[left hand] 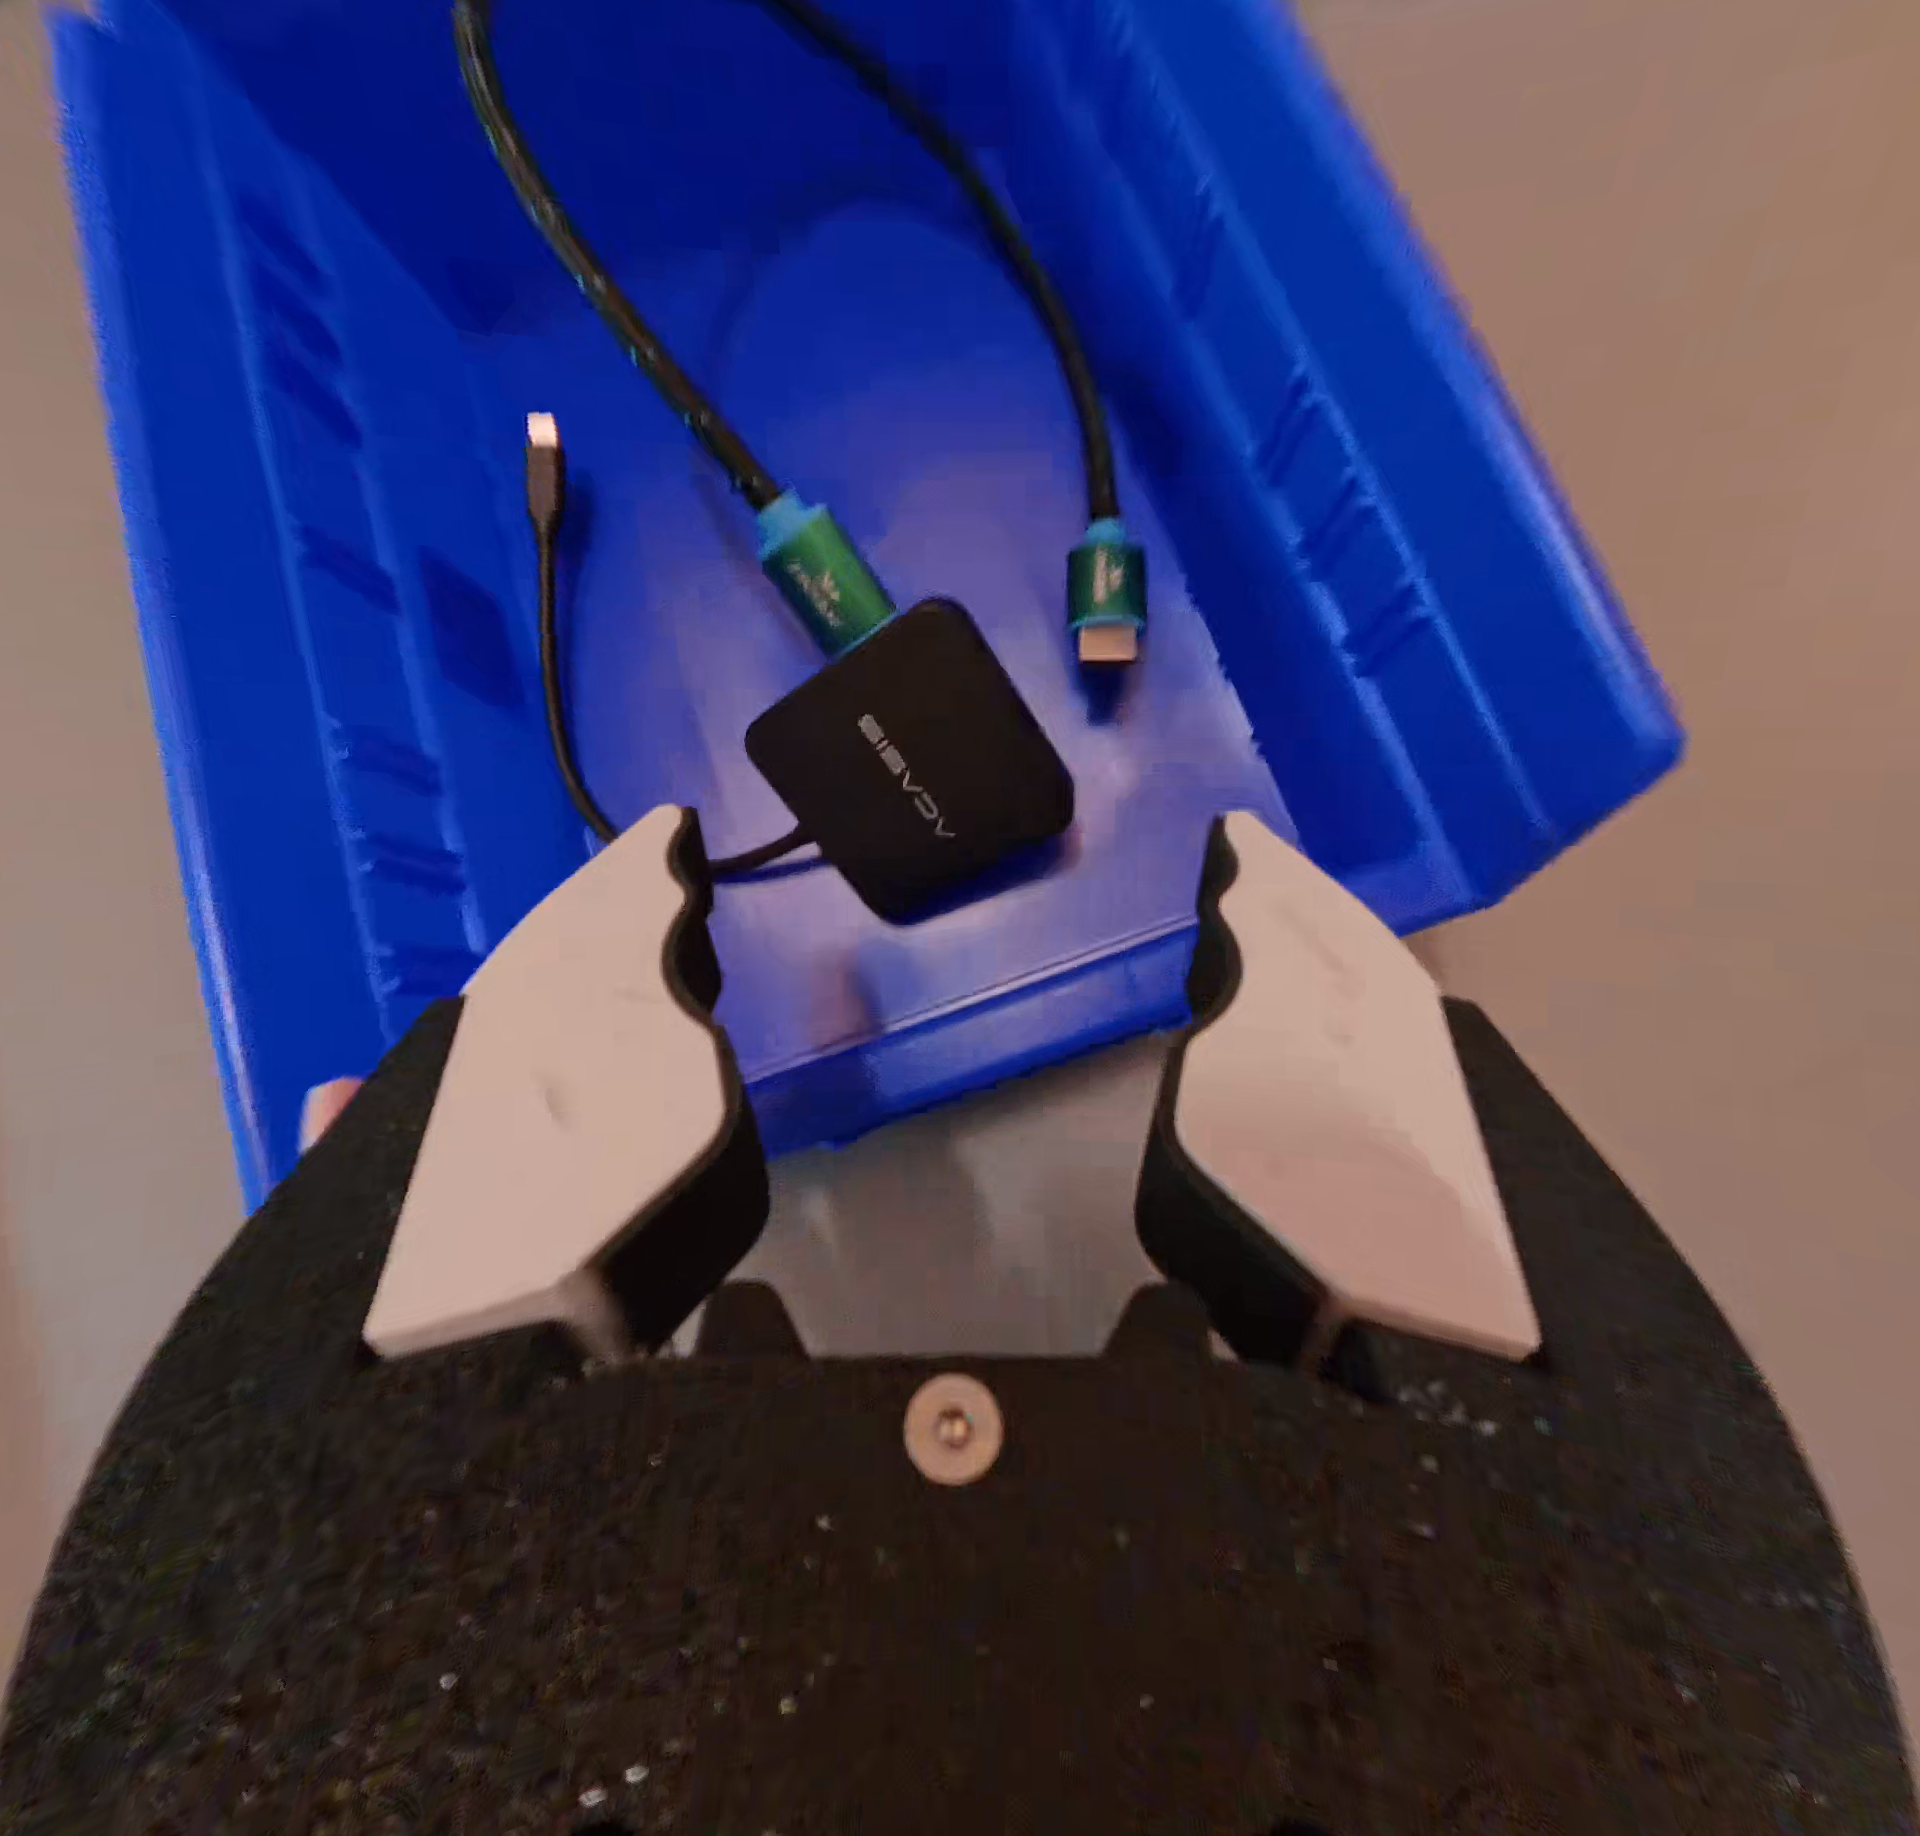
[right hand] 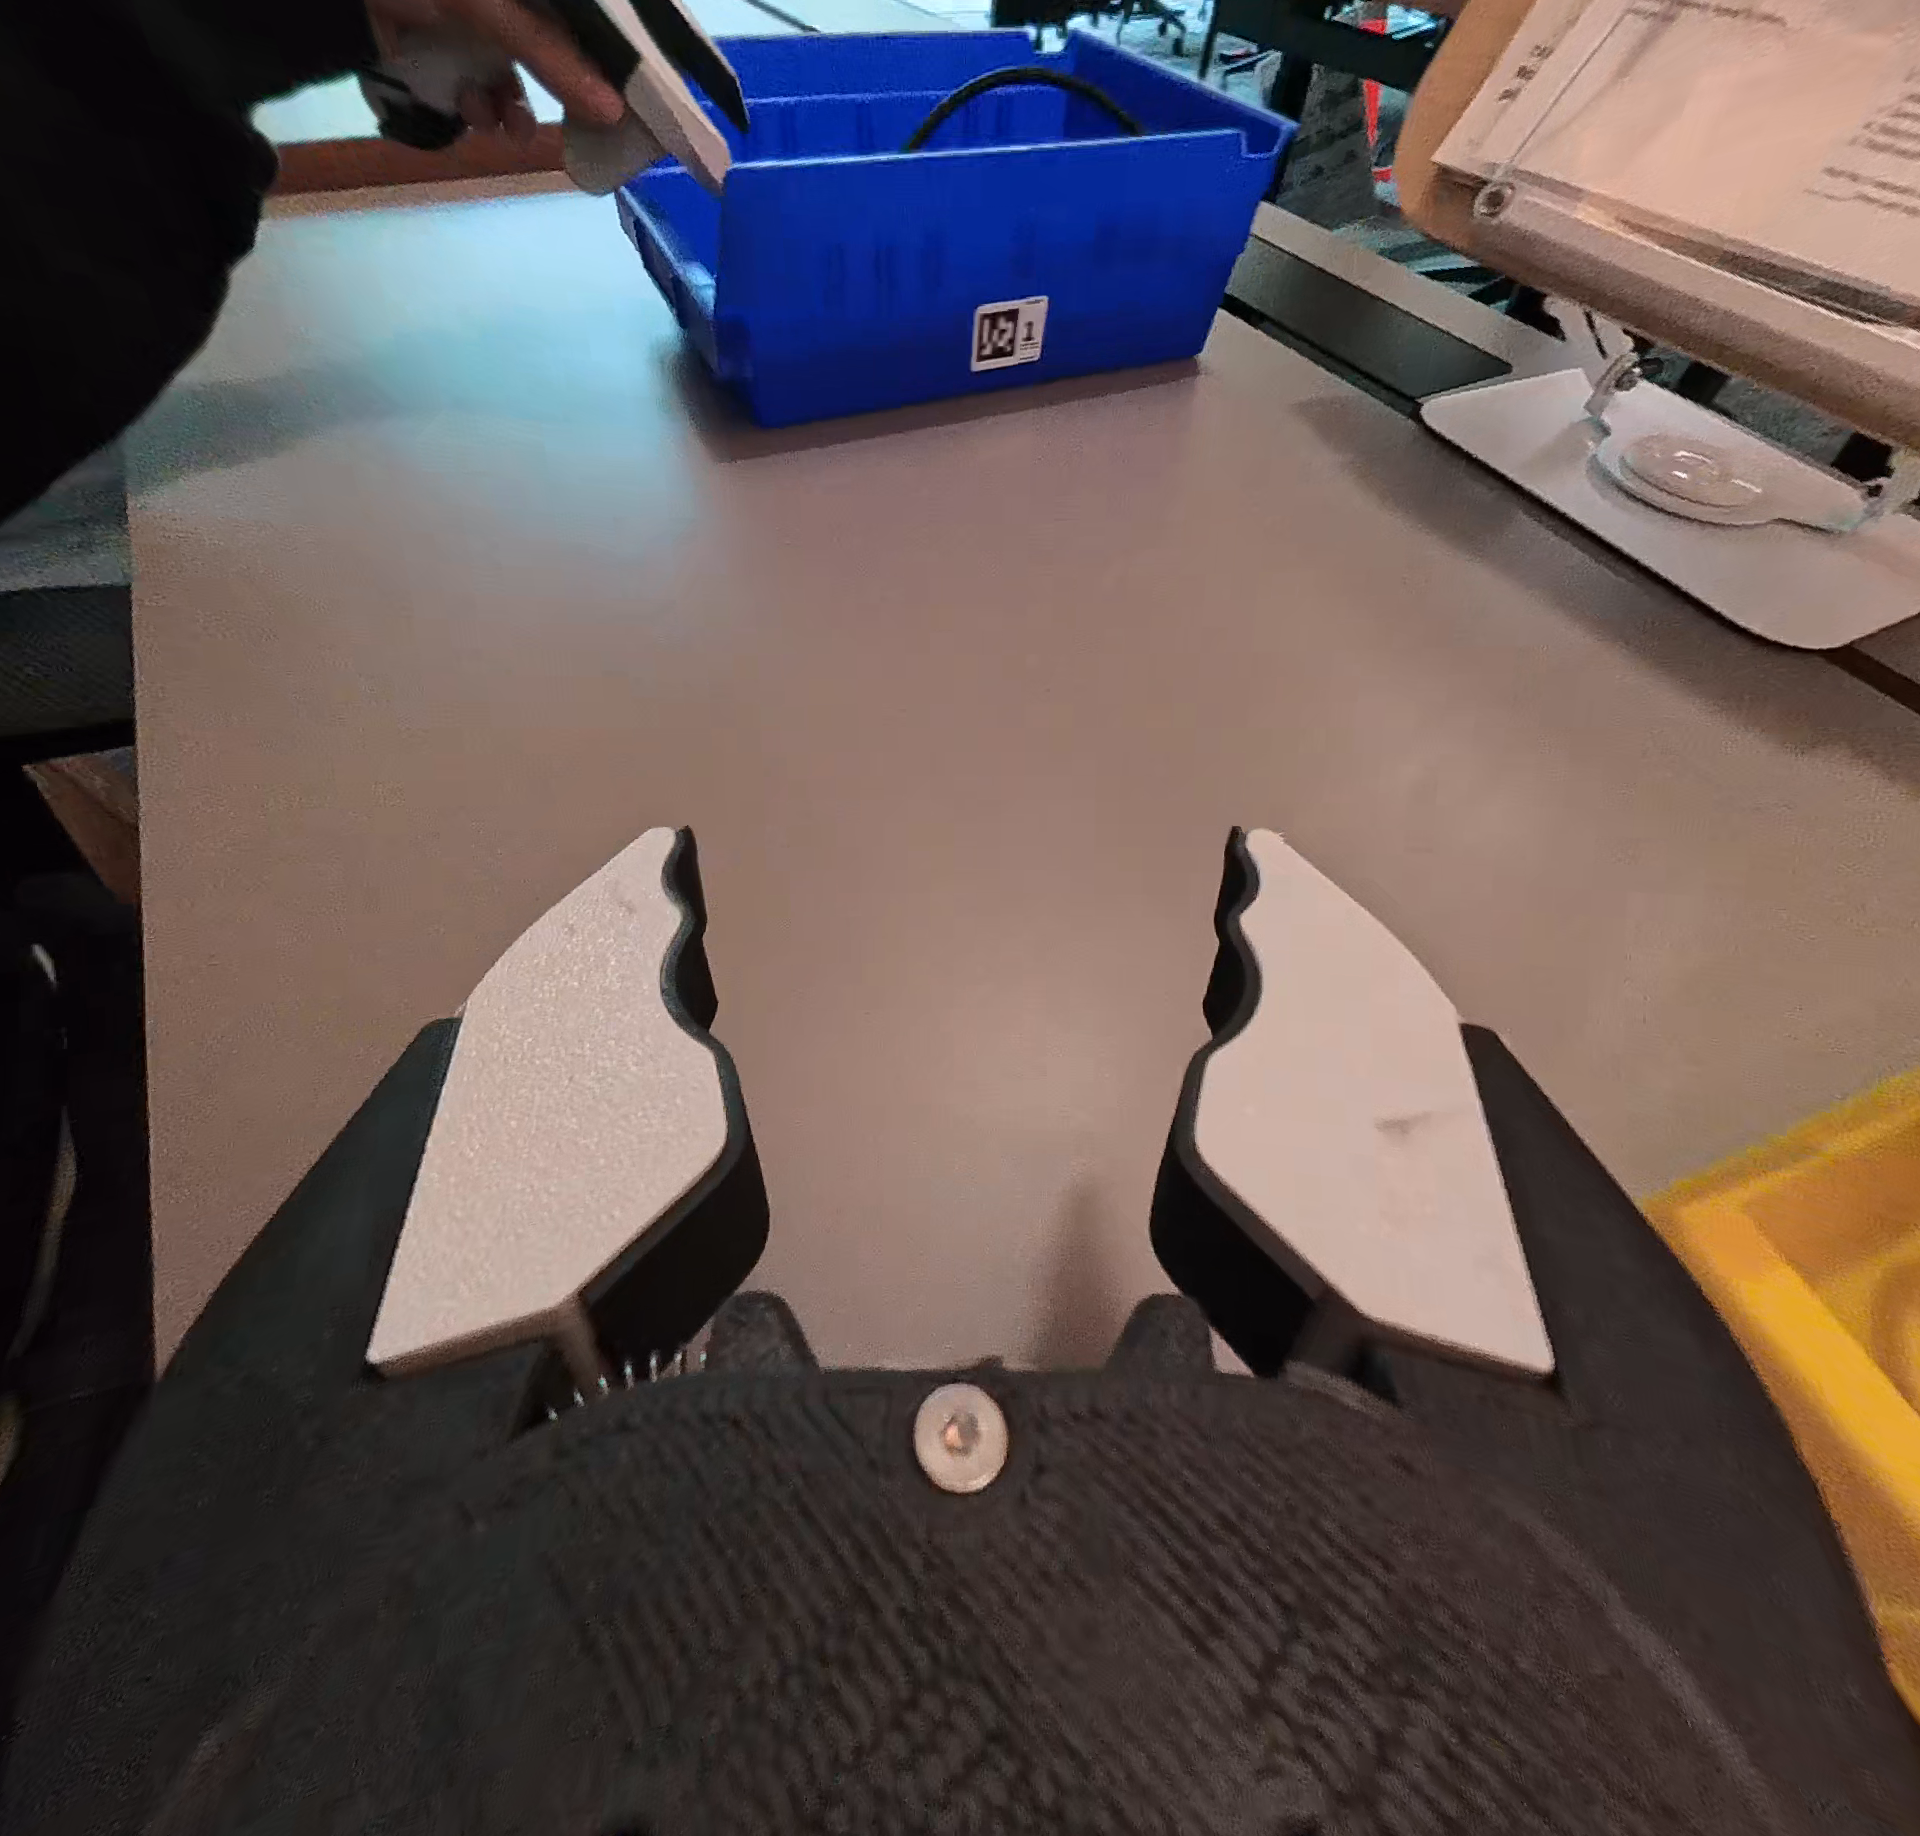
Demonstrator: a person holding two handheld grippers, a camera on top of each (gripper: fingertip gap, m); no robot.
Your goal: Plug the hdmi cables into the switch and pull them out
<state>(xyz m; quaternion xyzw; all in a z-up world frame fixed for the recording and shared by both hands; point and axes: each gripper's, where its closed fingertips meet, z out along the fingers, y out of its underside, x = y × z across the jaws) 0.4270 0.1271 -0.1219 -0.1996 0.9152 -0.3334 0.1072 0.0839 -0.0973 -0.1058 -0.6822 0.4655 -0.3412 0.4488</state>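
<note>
A blue bin [left hand: 1403, 498] holds a black square switch [left hand: 909, 760] with a thin black lead ending in a small plug [left hand: 544, 458]. A black braided HDMI cable [left hand: 623, 332] loops in the bin; one green plug [left hand: 826, 581] sits at the switch's edge, the other green plug [left hand: 1107, 597] lies loose beside it. My left gripper [left hand: 951, 830] is open and empty, above the bin's near edge. It also shows in the right wrist view [right hand: 675, 113] over the bin [right hand: 935, 259]. My right gripper [right hand: 961, 841] is open and empty, low over the table.
The grey table [right hand: 831, 591] stretches between my right gripper and the bin. A white stand with a paper holder [right hand: 1662, 155] is at the right. A yellow bin [right hand: 1829, 1287] sits at the near right. A person's dark sleeve [right hand: 125, 176] is at the left.
</note>
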